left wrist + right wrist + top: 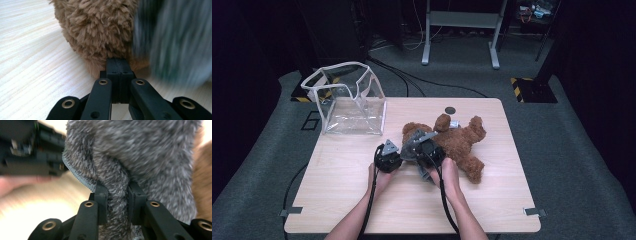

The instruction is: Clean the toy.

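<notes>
The brown plush teddy bear (457, 142) lies right of the wooden table's (342, 200) centre. Right gripper (117, 195) grasps the grey fuzzy garment (140, 152) at its head; left gripper (117, 66) is clenched, empty (touching fur). Step in hand, apparently: removing the garment. Next: pull clear.

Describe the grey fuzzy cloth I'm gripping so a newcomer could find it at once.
Start at the wooden table and find the brown teddy bear lying near its middle. The grey cloth sits at the bear's head end, pinched between the jaws of the right gripper, with the left gripper close beside it. It is the one grey, speckled, stitched-edge piece against brown fur.
</notes>
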The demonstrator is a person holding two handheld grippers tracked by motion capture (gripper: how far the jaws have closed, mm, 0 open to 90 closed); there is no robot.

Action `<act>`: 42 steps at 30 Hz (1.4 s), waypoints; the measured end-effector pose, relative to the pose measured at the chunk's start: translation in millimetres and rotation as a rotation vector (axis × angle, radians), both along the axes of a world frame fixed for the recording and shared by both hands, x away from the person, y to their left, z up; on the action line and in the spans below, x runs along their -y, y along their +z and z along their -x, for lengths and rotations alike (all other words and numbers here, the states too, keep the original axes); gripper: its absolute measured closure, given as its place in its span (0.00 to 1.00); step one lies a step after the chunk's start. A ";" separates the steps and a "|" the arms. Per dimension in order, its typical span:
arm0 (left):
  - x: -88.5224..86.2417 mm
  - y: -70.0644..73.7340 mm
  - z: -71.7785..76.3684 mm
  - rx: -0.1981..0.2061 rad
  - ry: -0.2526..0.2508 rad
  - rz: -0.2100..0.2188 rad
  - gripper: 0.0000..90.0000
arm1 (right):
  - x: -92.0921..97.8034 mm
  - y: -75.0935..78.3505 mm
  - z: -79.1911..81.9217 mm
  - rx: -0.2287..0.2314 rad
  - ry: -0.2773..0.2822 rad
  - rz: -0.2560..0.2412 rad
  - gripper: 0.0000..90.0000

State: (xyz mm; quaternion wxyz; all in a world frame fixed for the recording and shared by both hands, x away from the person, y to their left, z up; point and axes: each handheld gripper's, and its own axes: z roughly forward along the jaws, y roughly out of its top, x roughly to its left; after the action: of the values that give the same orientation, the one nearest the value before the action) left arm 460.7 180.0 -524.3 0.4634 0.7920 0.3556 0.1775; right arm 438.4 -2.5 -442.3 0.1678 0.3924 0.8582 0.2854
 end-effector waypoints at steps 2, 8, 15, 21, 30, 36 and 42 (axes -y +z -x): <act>-0.7 0.6 0.3 -0.005 -0.006 -0.003 1.00 | -1.3 -14.2 1.7 -0.036 0.007 0.044 0.82; -1.2 0.7 -0.1 -0.004 -0.005 -0.005 1.00 | 15.8 -7.8 6.5 -0.012 -0.009 -0.024 0.83; 0.2 0.1 0.5 -0.003 -0.004 -0.002 1.00 | 34.4 49.3 -4.9 0.122 -0.076 -0.056 0.84; 0.1 0.2 0.6 -0.001 -0.005 -0.006 1.00 | 38.0 61.3 -32.7 0.155 -0.163 -0.046 0.84; 0.6 0.5 0.9 -0.005 -0.006 -0.009 1.00 | 21.5 40.5 -67.4 0.131 -0.179 0.074 0.86; 0.9 0.3 0.7 0.005 -0.006 -0.016 1.00 | 23.7 39.4 -76.6 0.131 -0.195 0.122 0.79; 2.9 -0.1 1.0 0.005 -0.001 -0.026 1.00 | 24.1 35.5 -78.1 0.177 -0.205 0.154 0.58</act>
State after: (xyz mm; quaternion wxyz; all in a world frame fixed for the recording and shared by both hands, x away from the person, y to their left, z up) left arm 459.7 177.2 -524.4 0.4542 0.7976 0.3518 0.1840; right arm 516.5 -26.7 -406.8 0.3008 0.4373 0.8148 0.2334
